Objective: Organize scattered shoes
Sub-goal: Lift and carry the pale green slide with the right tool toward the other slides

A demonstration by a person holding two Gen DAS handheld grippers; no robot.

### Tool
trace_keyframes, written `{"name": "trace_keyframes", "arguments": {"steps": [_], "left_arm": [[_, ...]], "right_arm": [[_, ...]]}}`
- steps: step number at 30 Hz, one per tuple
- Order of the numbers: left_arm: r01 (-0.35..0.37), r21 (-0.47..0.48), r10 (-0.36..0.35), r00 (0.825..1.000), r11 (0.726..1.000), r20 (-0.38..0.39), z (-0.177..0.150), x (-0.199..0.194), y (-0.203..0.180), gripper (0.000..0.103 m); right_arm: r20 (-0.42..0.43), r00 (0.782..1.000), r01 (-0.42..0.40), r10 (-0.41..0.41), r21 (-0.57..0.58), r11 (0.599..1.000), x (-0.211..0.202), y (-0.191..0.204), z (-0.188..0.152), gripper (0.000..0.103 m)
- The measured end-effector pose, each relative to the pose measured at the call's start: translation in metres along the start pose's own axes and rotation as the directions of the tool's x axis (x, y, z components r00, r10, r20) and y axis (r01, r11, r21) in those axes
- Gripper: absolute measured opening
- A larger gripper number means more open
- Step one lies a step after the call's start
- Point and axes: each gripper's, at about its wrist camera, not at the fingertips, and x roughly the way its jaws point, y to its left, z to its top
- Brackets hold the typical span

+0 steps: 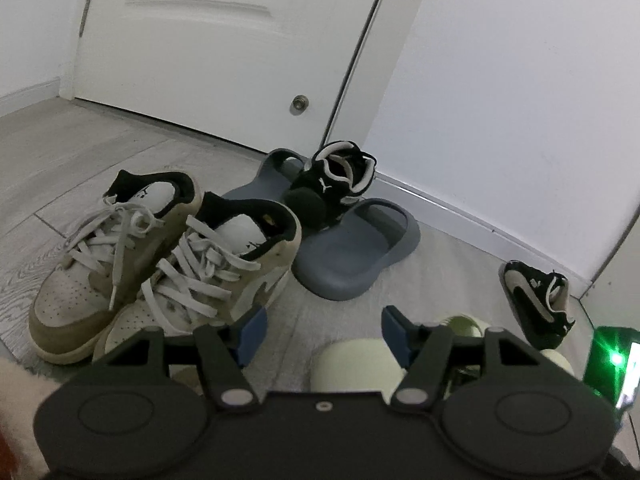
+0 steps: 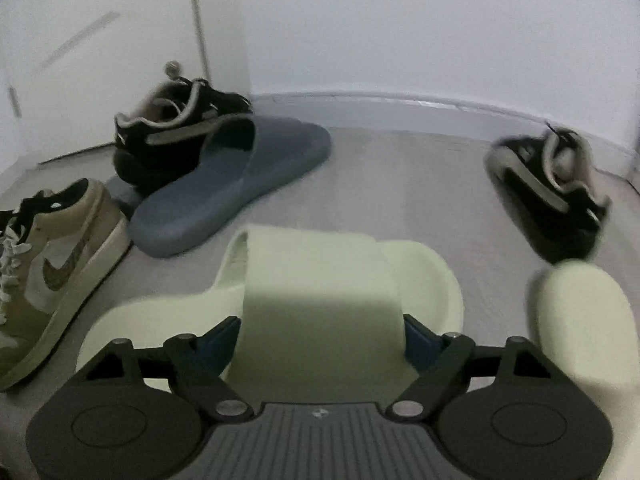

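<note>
The right gripper point(image 2: 322, 334) clasped the strap of a pale green slide point(image 2: 320, 280), its fingers point(image 2: 420, 338) pressed against both strap edges. The left gripper point(image 1: 322, 330) hung spread and empty over the floor point(image 1: 440, 272). Beyond, tan sneakers point(image 1: 160, 256) stood paired; a black sneaker point(image 1: 334, 184) lay on grey slides point(image 1: 356, 256) near the wall's baseboard point(image 1: 460, 212), another black sneaker point(image 2: 552, 192) well apart.

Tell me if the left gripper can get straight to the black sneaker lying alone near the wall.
Probably yes. The left gripper is open and holds nothing, and bare floor lies between it and the lone black sneaker. The pale green slide just below it might hamper a low approach.
</note>
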Motion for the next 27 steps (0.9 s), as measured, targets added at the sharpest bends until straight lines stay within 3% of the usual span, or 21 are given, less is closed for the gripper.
{"name": "trace_keyframes", "arguments": {"steps": [5,8,11,14,18,20,22,24,27], "left_arm": [[-0.001,0.007,0.001,1.0,1.0,0.004,0.0,-0.001,-0.001,0.066],[0.001,0.007,-0.001,1.0,1.0,0.007,0.0,-0.002,-0.001,0.067],[0.005,0.001,-0.005,1.0,1.0,0.01,0.0,-0.003,0.0,0.067],[0.005,0.002,-0.005,1.0,1.0,0.013,0.0,-0.004,0.0,0.068],[0.006,0.001,-0.006,1.0,1.0,0.013,0.0,-0.004,0.0,0.068],[0.006,0.003,-0.006,1.0,1.0,0.011,0.0,-0.003,0.0,0.068],[0.006,0.003,-0.006,1.0,1.0,0.01,0.0,-0.003,0.0,0.068],[0.008,-0.003,-0.008,1.0,1.0,0.011,0.0,-0.003,0.001,0.068],[0.008,-0.015,-0.008,1.0,1.0,0.009,0.0,-0.003,0.003,0.068]], "right_arm": [[-0.089,0.994,-0.058,0.068,0.114,0.992,-0.025,-0.007,-0.013,0.091],[-0.14,0.975,-0.147,0.175,0.187,0.971,-0.038,-0.012,-0.021,0.093],[-0.19,0.952,-0.208,0.241,0.178,0.962,-0.049,-0.011,-0.027,0.093],[-0.161,0.96,-0.218,0.231,0.094,0.971,-0.068,-0.009,-0.029,0.094],[-0.016,0.972,-0.231,0.233,-0.206,0.951,-0.095,0.005,-0.028,0.103],[0.026,0.964,-0.24,0.266,-0.356,0.903,-0.096,0.011,-0.027,0.103],[0.004,0.954,-0.255,0.301,-0.517,0.817,-0.084,0.018,-0.024,0.103],[-0.041,0.952,-0.263,0.302,-0.609,0.748,-0.066,0.022,-0.02,0.103],[-0.054,0.968,-0.215,0.246,-0.683,0.698,-0.041,0.024,-0.018,0.103]]}}
